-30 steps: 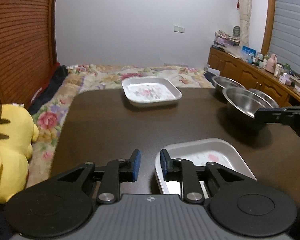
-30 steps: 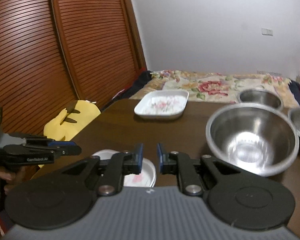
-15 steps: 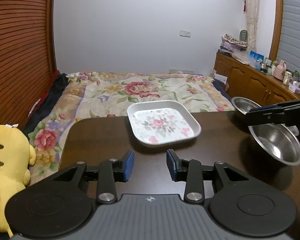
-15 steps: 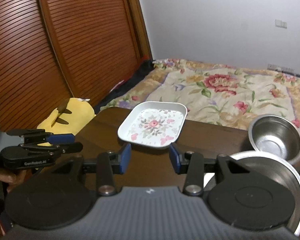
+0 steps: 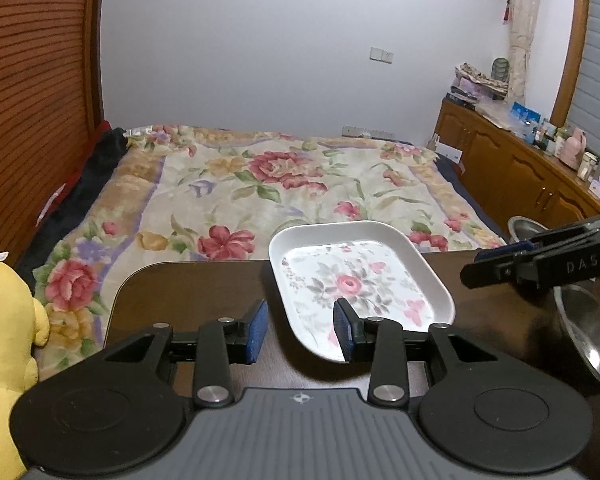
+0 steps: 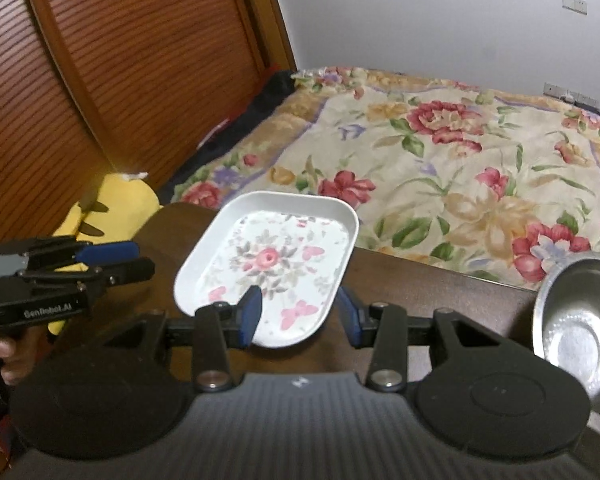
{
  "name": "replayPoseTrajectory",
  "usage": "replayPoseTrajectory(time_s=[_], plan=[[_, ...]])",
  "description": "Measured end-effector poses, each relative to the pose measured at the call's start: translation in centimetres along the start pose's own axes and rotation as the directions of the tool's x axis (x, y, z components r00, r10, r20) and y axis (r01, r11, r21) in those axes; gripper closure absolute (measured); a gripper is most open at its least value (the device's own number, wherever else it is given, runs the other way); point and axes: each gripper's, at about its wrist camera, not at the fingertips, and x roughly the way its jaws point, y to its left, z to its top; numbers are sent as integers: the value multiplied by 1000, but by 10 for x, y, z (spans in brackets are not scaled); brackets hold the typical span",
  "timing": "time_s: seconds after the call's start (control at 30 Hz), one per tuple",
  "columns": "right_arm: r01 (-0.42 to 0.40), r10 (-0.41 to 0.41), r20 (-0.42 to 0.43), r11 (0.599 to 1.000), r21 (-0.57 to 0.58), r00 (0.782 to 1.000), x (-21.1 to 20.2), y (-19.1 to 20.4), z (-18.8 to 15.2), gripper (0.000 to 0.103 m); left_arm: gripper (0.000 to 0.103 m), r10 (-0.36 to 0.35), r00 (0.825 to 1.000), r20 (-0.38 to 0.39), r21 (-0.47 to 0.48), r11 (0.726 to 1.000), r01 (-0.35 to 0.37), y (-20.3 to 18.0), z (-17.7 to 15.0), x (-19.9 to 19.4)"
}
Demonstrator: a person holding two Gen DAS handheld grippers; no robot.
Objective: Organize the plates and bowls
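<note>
A white rectangular plate with a flower print (image 5: 360, 284) (image 6: 268, 256) lies at the far edge of the dark table (image 5: 188, 292). My left gripper (image 5: 300, 330) is open just before the plate's near left edge, and its right finger overlaps the rim. It also shows side-on as the left gripper (image 6: 80, 264) in the right wrist view. My right gripper (image 6: 300, 312) is open with the plate's near end between its fingers; whether they touch it I cannot tell. It reaches in as the right gripper (image 5: 540, 260) from the right. A steel bowl (image 5: 584, 328) (image 6: 572, 320) stands to the plate's right.
A second steel bowl (image 5: 524, 226) sits farther back on the right. A yellow plush toy (image 5: 4, 360) (image 6: 116, 208) lies left of the table. Beyond the table edge is a bed with a floral blanket (image 5: 284, 184). A cluttered wooden sideboard (image 5: 532, 176) runs along the right wall.
Both grippers have moved forward over the table to the far flowered plate, and both have opened wider. The nearer plate and the big bowl have dropped out of view or to the edge.
</note>
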Motion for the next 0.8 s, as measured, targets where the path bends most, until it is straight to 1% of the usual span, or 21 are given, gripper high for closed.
replayPoseTrajectory(time_s=[0.3, 0.47, 0.57, 0.6, 0.63, 0.67, 0.73, 0.8], plan=[[11, -11, -74, 1000, 0, 997, 26, -9, 7, 60, 64, -27, 999, -42, -45, 999, 25, 10, 4, 29], [15, -16, -101, 1000, -8, 995, 34, -11, 7, 62, 67, -31, 998, -54, -58, 998, 28, 14, 3, 36], [14, -15, -109, 1000, -11, 994, 37, -12, 8, 67, 72, -37, 997, -61, -61, 998, 33, 14, 3, 38], [14, -15, -110, 1000, -10, 994, 38, -12, 8, 70, 76, -38, 997, -61, -62, 998, 35, 14, 3, 38], [19, -19, -111, 1000, -7, 994, 38, -13, 8, 75, 83, -40, 997, -63, -65, 997, 36, 14, 2, 39], [23, -24, -112, 1000, -8, 993, 39, -13, 8, 78, 86, -43, 997, -68, -69, 997, 38, 15, 1, 41], [21, -22, -117, 1000, -13, 993, 41, -13, 8, 81, 87, -43, 996, -72, -72, 997, 38, 15, 0, 43], [23, -25, -120, 1000, -16, 992, 42, -13, 8, 82, 88, -43, 996, -74, -73, 997, 38, 15, -1, 44]])
